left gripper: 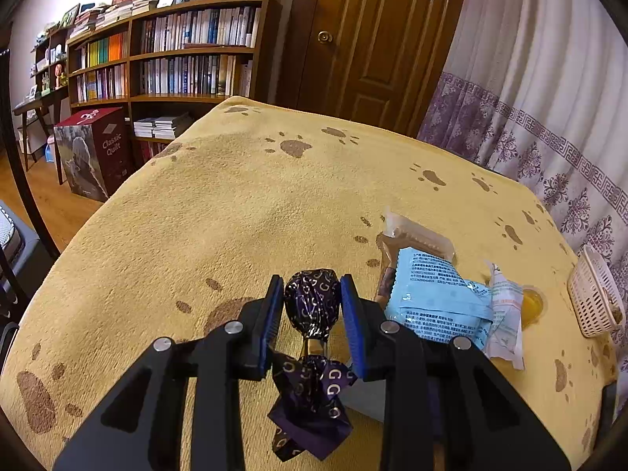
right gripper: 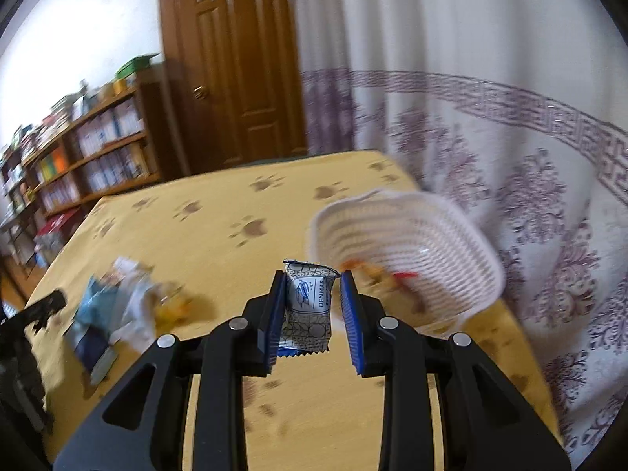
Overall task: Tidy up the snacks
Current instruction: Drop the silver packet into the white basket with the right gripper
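My left gripper (left gripper: pixel 312 306) is shut on a dark purple foil-wrapped candy (left gripper: pixel 312 304) and holds it above the yellow paw-print blanket (left gripper: pixel 235 216). Just to its right lies a pile of snacks: a light blue packet (left gripper: pixel 435 294), a clear-wrapped brown bar (left gripper: pixel 416 235), a white wrapper (left gripper: pixel 506 314) and an orange jelly cup (left gripper: pixel 532 304). My right gripper (right gripper: pixel 310 302) is shut on a white DENMAS snack packet (right gripper: pixel 308 306), held in the air just left of a white woven basket (right gripper: pixel 412 251) that holds a few small snacks. The same basket shows at the right edge of the left wrist view (left gripper: pixel 592 298).
The right wrist view is blurred. The snack pile (right gripper: pixel 114 306) lies to the left there, with the other gripper's black body (right gripper: pixel 23 333) beside it. A patterned curtain (right gripper: pixel 510 157) hangs close behind the basket. A bookshelf (left gripper: pixel 176 59), a door (left gripper: pixel 373 39) and a red box (left gripper: pixel 94 149) stand beyond the blanket.
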Action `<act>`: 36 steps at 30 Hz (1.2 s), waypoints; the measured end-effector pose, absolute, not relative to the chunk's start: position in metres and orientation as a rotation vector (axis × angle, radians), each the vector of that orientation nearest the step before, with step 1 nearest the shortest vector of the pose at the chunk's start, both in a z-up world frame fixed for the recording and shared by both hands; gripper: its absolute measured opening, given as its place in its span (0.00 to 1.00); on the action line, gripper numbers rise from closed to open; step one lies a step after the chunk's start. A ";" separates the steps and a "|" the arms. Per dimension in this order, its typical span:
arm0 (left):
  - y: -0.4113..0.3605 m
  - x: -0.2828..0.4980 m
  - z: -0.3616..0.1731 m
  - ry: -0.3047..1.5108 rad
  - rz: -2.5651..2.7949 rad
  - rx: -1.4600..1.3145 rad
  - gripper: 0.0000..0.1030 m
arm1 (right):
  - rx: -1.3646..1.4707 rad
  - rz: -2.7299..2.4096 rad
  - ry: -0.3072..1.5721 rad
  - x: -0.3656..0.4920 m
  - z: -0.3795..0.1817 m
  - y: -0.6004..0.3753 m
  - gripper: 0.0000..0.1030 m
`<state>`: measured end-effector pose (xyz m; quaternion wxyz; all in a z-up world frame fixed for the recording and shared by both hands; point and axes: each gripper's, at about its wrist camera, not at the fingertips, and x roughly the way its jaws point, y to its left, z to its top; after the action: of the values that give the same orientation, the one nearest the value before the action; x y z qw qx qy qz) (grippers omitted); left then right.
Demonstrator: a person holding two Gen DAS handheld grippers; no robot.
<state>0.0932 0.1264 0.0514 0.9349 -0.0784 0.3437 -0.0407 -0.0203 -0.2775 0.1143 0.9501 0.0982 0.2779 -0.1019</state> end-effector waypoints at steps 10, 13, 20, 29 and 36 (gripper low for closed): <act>0.120 0.080 0.064 0.690 -0.090 -0.155 0.29 | 0.280 -0.342 0.561 -0.010 0.110 -0.349 0.28; 0.115 0.076 0.070 0.680 -0.096 -0.144 0.29 | 0.312 -0.368 0.564 -0.006 0.104 -0.365 0.41; 0.095 0.068 0.088 0.649 -0.116 -0.107 0.29 | 0.362 -0.369 0.542 -0.018 0.097 -0.376 0.52; 0.052 0.063 0.110 0.614 -0.181 -0.050 0.29 | 0.407 -0.321 0.502 -0.052 0.094 -0.366 0.52; -0.001 0.062 0.125 0.591 -0.258 0.015 0.29 | 0.435 -0.258 0.519 -0.069 0.080 -0.349 0.52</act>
<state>0.0618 -0.0005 0.1248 0.9485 0.0076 0.2902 -0.1267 -0.0691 -0.3486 0.0805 0.9351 0.2126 0.2539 -0.1263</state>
